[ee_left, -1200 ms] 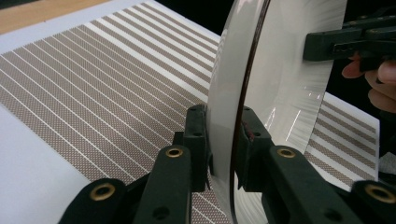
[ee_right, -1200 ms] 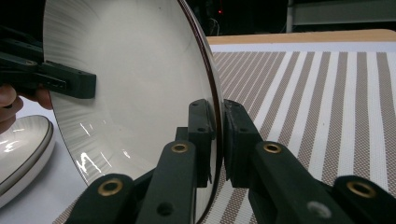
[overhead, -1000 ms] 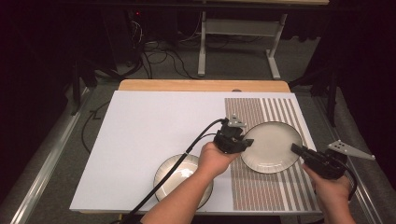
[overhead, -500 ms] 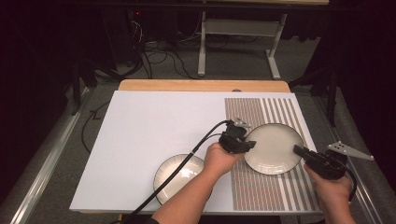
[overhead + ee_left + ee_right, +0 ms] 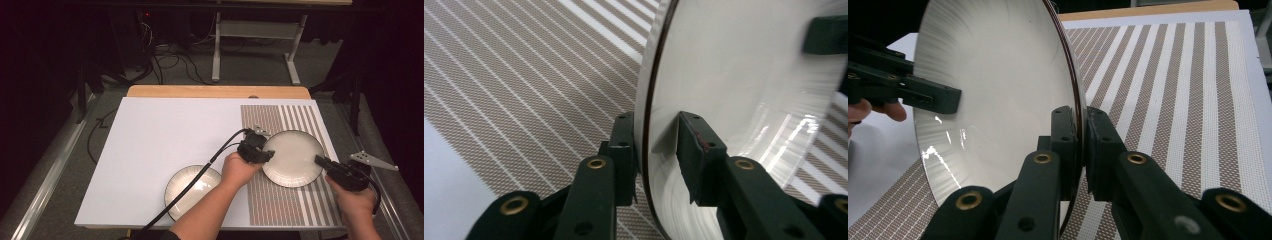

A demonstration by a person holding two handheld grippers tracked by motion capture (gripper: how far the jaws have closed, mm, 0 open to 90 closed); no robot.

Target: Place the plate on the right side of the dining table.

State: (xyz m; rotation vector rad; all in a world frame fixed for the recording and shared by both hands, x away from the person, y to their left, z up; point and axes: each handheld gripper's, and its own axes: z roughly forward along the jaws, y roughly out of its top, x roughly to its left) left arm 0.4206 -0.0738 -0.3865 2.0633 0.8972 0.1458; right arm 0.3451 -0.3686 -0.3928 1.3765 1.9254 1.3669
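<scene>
Plate in hand: your large white plate (image 5: pixel 292 157) with the dark rim sits over the striped mat (image 5: pixel 300 210) on the right half of the worktop (image 5: pixel 165 130), with a tool at each side of it.
Left tool: your left tool (image 5: pixel 261 154) has its jaws either side of the plate's left rim; in the left gripper view (image 5: pixel 655 150) one jaw lies against the underside, while the other shows a slight gap above the inner face, so call it closing on the rim rather than clamped hard. The angle is poor, so you may already have light contact.
Right tool: your right tool (image 5: pixel 320 161) is clenched on the plate's near right rim; in the right gripper view (image 5: pixel 1080 132) both jaws press the edge with no gap.
Lift: the plate looks tilted in both gripper views, so it is probably raised off the mat, though the high view cannot settle that.
Second plate: a smaller white plate (image 5: pixel 192 186) lies flat on the white sheet to the near left, partly under your left forearm and cable, untouched.
Done so far: the right hold is made, and the left side is placed.
Left to do: firm up the left side, then carry the plate to its place, perhaps toward the smaller one.
</scene>
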